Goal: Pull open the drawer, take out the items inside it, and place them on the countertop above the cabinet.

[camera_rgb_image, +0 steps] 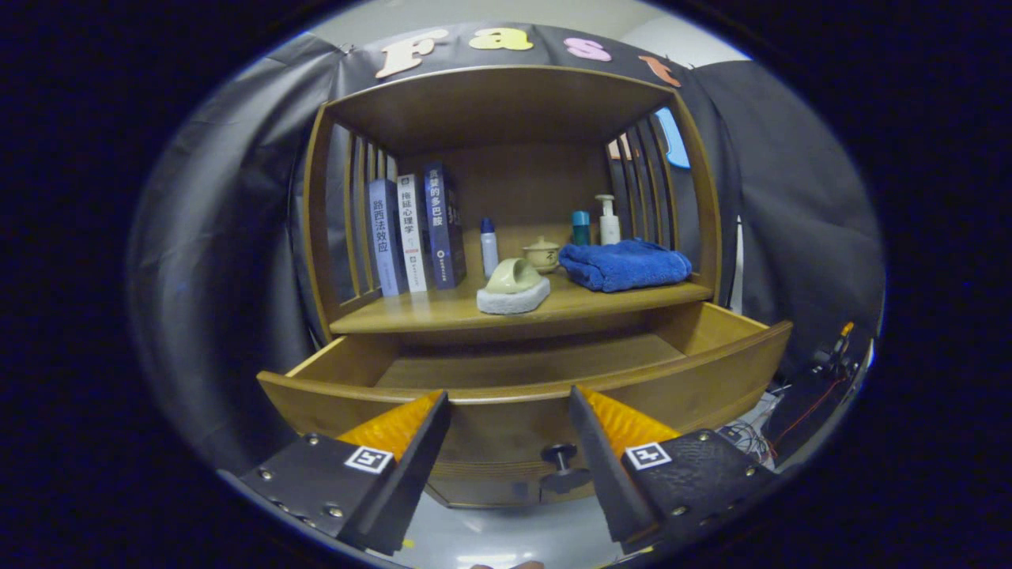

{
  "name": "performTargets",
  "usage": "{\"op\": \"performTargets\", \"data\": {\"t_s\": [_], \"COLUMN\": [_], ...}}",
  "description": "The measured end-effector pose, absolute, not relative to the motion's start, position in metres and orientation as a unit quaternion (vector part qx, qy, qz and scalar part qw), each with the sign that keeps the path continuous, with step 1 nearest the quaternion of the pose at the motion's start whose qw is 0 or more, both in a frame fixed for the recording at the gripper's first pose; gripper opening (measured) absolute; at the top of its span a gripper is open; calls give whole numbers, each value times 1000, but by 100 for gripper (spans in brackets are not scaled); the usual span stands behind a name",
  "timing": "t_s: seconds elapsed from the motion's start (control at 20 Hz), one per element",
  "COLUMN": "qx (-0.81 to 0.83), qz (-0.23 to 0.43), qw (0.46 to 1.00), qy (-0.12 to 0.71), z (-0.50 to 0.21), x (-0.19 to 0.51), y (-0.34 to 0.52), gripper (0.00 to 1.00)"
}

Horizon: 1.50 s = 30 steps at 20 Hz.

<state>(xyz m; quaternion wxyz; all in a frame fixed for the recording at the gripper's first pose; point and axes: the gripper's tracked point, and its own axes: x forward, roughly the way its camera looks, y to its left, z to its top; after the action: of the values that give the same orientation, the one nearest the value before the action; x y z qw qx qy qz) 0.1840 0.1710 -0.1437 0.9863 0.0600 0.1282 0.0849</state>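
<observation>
Gripper view: tongs spread wide, holding nothing. Drawer pulled open, front rim right at fingertips, 12 o'clock of tongs; visible part of its floor looks bare, near strip hidden behind front panel. Knob low between fingers, nearer right finger. Counter beyond drawer at 12 carries cup on white pad, blue towel at 1, books at 11. Judgement: cup and towel probably already unloaded; tongs parked clear of drawer.

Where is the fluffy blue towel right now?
In the gripper view, the blue towel lies folded on the countertop's right side, in front of the white pump bottle, beyond the open drawer and open gripper.
</observation>
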Motion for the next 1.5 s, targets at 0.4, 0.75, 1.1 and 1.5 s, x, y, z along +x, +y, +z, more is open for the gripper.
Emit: {"op": "performTargets", "data": {"t_s": [0.4,0.75,1.1,1.5], "qx": [56,51,53,53], "qz": [93,94,96,96], "qw": [986,986,986,986], "qy": [124,129,126,126], "z": [-147,-148,-149,-150], "x": [220,254,279,299], "y": [176,185,191,196], "gripper": [92,92,92,92]}}
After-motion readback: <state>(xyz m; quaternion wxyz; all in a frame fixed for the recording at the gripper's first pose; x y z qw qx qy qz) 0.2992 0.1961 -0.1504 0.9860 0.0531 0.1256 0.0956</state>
